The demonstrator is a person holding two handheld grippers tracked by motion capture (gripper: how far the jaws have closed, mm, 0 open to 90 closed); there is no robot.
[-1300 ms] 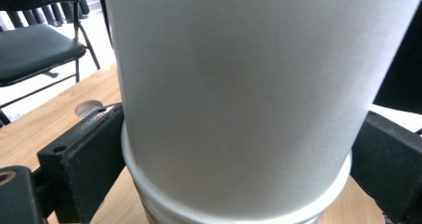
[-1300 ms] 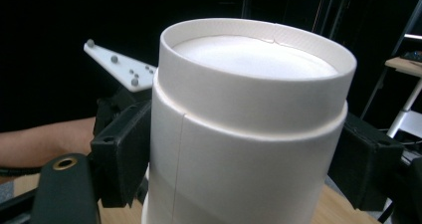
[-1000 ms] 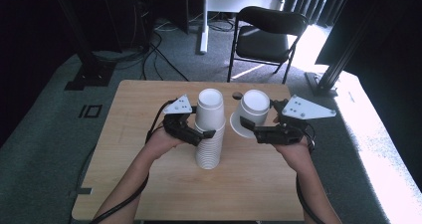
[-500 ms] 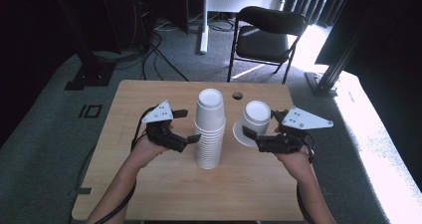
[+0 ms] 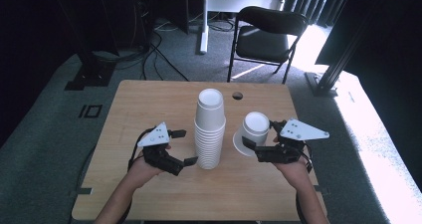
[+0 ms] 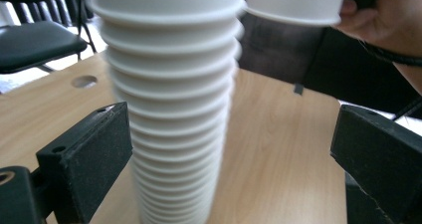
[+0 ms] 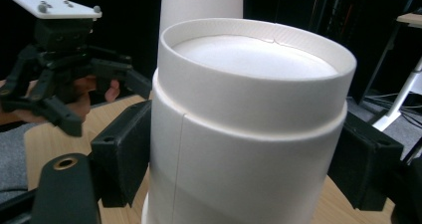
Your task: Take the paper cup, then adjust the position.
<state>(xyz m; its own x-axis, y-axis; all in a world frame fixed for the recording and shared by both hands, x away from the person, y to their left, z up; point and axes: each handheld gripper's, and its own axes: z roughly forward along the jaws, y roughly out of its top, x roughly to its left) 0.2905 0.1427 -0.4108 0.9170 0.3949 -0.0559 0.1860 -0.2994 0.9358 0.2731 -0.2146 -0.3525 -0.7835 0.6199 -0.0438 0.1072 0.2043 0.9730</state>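
Wooden table (image 5: 149, 104); right tool (image 5: 259, 147) clamping upturned cup (image 5: 251, 133).

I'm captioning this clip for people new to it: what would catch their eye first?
The tall stack of white cups at the middle of the wooden table. Right beside it, the right gripper holds a single white cup upside down and tilted, while the left gripper stands open next to the stack.

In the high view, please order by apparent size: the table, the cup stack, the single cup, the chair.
1. table
2. chair, though it stands farther away
3. cup stack
4. single cup, held by the right gripper
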